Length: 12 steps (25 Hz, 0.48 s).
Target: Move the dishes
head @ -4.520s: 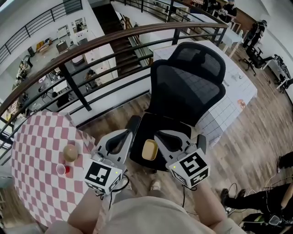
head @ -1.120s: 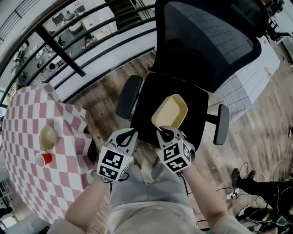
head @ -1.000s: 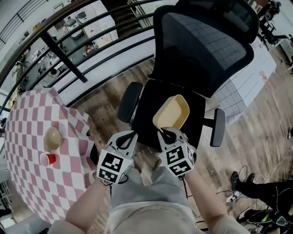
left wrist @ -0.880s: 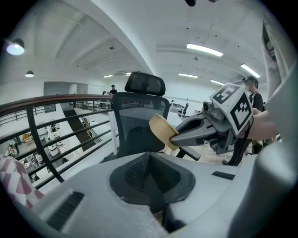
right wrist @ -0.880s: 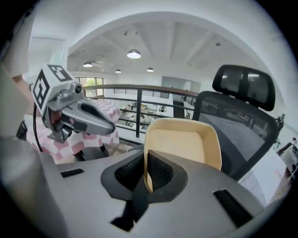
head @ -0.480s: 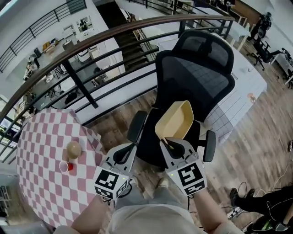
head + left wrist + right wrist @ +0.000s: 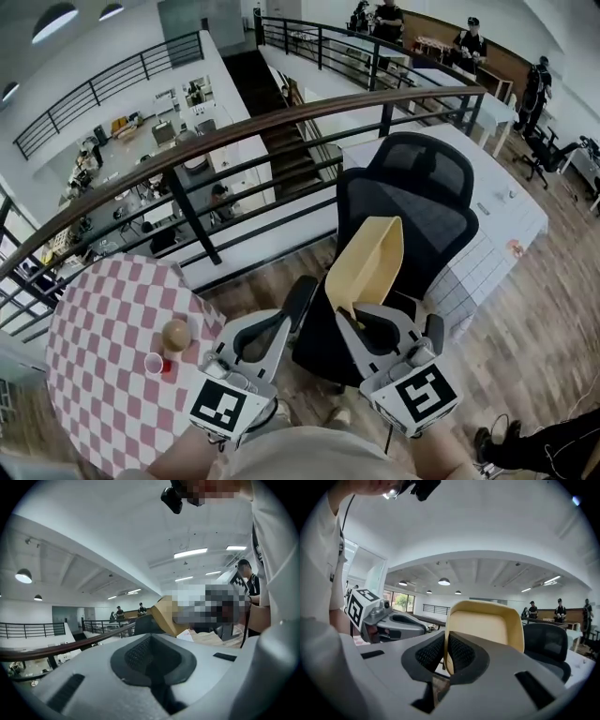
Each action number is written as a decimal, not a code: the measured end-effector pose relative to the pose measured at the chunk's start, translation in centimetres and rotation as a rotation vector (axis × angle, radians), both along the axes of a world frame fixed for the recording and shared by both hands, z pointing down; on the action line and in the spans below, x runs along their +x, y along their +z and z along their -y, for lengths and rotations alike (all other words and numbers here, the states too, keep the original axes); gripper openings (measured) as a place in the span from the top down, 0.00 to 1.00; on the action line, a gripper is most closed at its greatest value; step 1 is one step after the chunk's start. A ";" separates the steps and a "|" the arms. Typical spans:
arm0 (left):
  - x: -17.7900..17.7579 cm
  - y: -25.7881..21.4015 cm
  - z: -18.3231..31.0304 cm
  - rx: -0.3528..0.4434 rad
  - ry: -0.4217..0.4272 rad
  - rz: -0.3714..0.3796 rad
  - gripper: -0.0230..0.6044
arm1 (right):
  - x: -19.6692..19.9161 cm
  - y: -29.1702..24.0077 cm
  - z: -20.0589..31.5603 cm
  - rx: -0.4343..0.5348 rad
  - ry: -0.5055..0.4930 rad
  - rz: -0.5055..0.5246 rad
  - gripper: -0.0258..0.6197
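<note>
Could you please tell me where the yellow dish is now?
The yellow dish is right of centre in the head view, clamped on edge in the right gripper, before the black office chair.

Lower rim of yellow dish (image 7: 367, 262) hidden between jaws of right gripper (image 7: 352, 315); in left gripper view, mosaic patch covers part of it. Seat of office chair (image 7: 412, 197) mostly hidden behind yellow dish and right gripper. Checkered table (image 7: 94, 394): near edge cut off at picture's bottom. Round tan item (image 7: 175, 335) near table's right edge too small to identify.
</note>
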<state>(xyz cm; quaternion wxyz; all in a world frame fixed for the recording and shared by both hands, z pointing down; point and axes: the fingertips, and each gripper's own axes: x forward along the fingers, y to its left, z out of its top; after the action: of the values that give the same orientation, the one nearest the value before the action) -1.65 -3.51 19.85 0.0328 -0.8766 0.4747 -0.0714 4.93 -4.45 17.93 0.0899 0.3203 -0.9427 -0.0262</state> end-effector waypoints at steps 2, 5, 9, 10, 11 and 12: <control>0.4 -1.5 -0.4 0.031 0.016 -0.015 0.94 | 0.0 -2.3 -0.4 0.015 -0.020 0.060 0.92; 0.8 -3.3 -1.0 0.075 0.031 -0.020 0.94 | -0.1 -5.1 -1.0 0.066 -0.038 0.107 0.92; 0.2 -4.5 -1.4 0.117 0.007 -0.017 0.94 | 0.6 -7.8 -2.5 0.075 -0.062 0.201 0.92; 0.0 -4.7 -1.5 0.127 -0.002 -0.016 0.94 | 1.0 -8.3 -2.9 0.077 -0.058 0.214 0.92; -0.2 -4.8 -1.7 0.133 -0.009 -0.013 0.94 | 1.5 -8.6 -3.1 0.085 -0.051 0.217 0.92; -0.4 -5.0 -1.9 0.136 -0.013 -0.008 0.94 | 1.9 -8.8 -3.2 0.093 -0.043 0.215 0.92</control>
<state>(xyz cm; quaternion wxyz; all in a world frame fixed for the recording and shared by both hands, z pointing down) -2.06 -1.65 14.87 0.0900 -0.8695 0.4844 -0.0355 6.79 -1.27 9.09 -0.0274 0.3046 -0.9513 -0.0374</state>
